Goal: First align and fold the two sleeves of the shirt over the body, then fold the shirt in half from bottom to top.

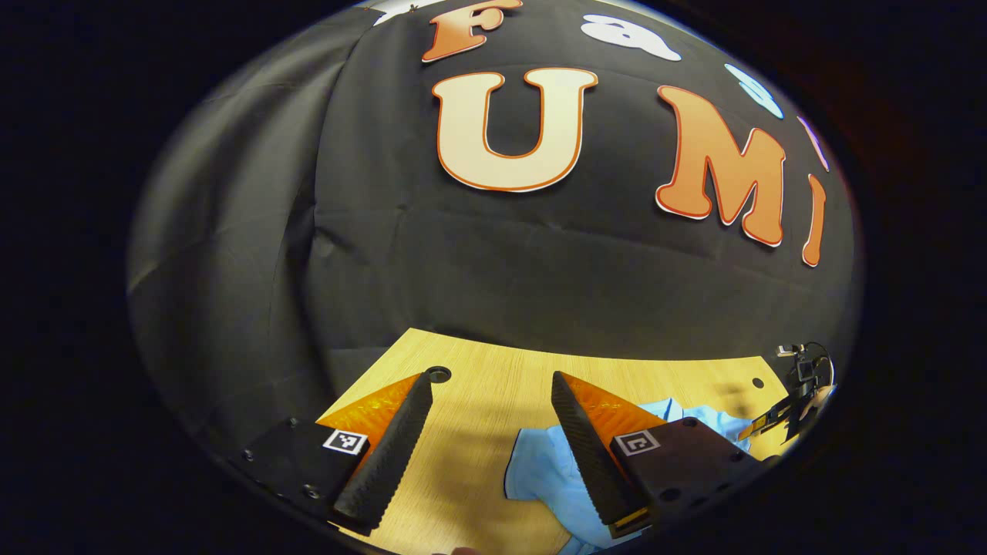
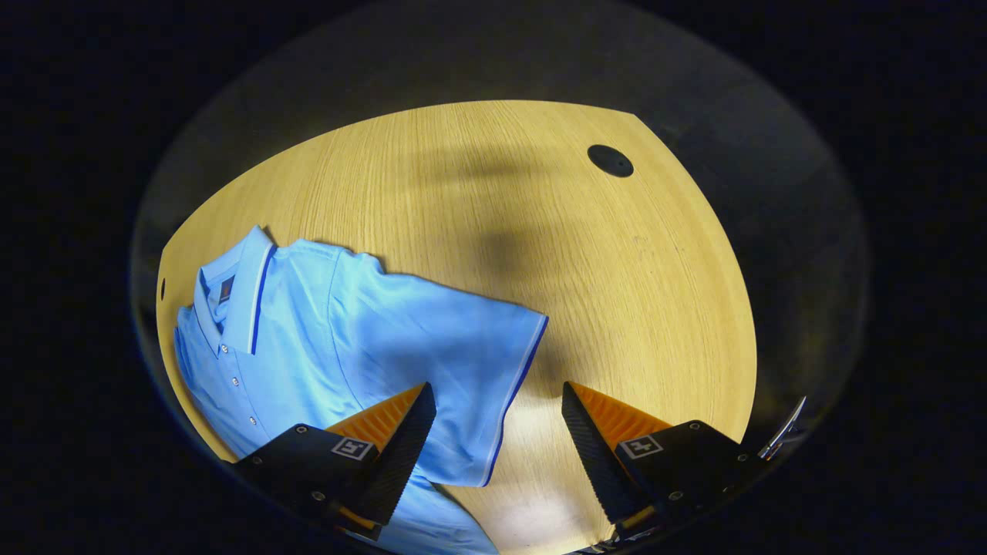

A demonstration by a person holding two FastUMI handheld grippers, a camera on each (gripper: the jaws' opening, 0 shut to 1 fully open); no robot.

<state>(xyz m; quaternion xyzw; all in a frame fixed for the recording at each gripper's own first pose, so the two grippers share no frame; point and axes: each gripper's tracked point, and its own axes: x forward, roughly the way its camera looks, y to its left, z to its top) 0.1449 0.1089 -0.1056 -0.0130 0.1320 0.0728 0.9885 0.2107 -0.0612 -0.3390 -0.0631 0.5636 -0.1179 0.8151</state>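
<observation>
Light-blue short-sleeved polo shirt is spread flat on the pale wooden tabletop, one sleeve extended. The right gripper is held above the sleeve hem, the left gripper beside the cloth; both jaws are spread wide, nothing gripped.

We see a wooden table with a pale, yellowish top and fine straight grain. A round dark hole sits near its far right corner in the right gripper view, where that corner is cut off at an angle, and another round hole lies near the far left corner in the left gripper view. Behind the far edge hangs the booth's wall of black cloth, creased and falling in folds on the left. Light falls from above, bright on the near wood, and soft dark shadows cross the far half of the tabletop
</observation>
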